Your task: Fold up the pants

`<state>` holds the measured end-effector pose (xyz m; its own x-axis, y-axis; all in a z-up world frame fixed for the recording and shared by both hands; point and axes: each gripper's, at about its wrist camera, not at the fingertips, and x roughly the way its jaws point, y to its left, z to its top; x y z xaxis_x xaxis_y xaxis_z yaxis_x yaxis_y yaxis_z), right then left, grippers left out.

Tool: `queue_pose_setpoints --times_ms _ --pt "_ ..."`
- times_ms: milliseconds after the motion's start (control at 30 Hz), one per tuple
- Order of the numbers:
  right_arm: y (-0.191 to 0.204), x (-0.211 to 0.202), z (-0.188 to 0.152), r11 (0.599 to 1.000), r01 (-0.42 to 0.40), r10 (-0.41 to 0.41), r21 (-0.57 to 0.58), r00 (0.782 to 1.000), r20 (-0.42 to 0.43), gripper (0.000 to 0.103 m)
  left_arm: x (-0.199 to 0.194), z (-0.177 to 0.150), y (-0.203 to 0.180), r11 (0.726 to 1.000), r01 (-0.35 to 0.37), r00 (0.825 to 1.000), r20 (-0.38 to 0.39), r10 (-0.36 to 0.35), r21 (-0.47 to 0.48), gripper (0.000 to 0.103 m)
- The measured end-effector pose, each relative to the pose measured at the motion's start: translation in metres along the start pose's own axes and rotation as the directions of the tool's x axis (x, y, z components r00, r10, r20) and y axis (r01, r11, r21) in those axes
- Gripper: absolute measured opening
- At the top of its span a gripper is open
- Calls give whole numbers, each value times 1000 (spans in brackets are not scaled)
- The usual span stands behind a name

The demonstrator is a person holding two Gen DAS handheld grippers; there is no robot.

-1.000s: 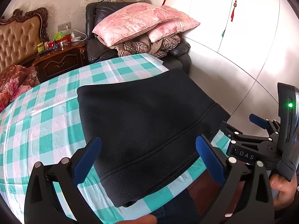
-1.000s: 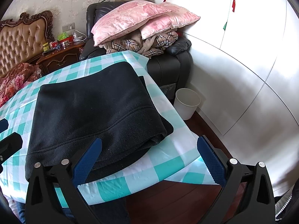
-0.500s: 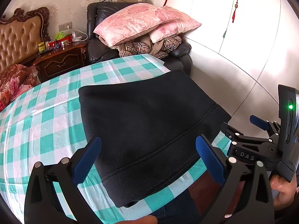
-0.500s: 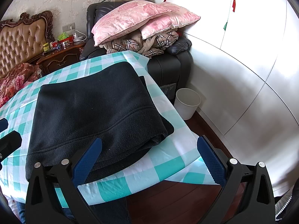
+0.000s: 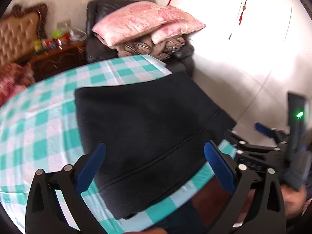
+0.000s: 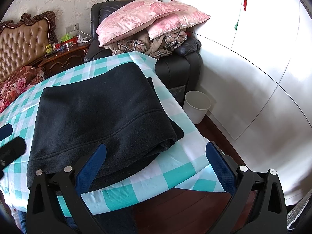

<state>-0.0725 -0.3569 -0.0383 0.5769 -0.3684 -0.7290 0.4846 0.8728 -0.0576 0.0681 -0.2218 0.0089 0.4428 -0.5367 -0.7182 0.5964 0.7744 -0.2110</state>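
Note:
The black fleece pants (image 5: 148, 124) lie folded into a thick rectangle on the teal-and-white checked tablecloth (image 5: 39, 128), reaching the table's near right corner. In the right wrist view the same pants (image 6: 101, 117) show stacked layers at their right edge. My left gripper (image 5: 154, 165) hovers open above the near edge of the pants with nothing between its blue pads. My right gripper (image 6: 156, 165) is open too, held off the table's near right corner, empty. In the left wrist view the right gripper (image 5: 261, 136) shows at the far right, a hand beneath it.
A black armchair (image 6: 175, 66) piled with pink pillows (image 6: 148, 15) and a plaid blanket stands behind the table. A white bin (image 6: 197, 107) sits on the wooden floor by white wardrobe doors. A bed headboard (image 6: 23, 42) and cluttered nightstand (image 6: 64, 56) are at left.
The left wrist view has become blurred and shifted slightly, so the left gripper is moving. The pants and the right gripper stay as they were; both grippers remain open.

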Motion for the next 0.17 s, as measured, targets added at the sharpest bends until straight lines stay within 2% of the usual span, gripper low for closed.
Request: queue_pose_setpoints --times_ms 33,67,167 --pt "-1 1 0 1000 -1 1 6 1000 2 98 -7 1 8 1000 14 1000 17 -14 -14 101" --pt "-2 1 0 1000 -3 3 16 1000 3 98 -17 1 20 1000 -6 999 52 7 -21 101" --pt "-7 5 -2 998 -16 15 66 1000 21 98 -51 -12 74 987 -119 983 126 132 -105 101"
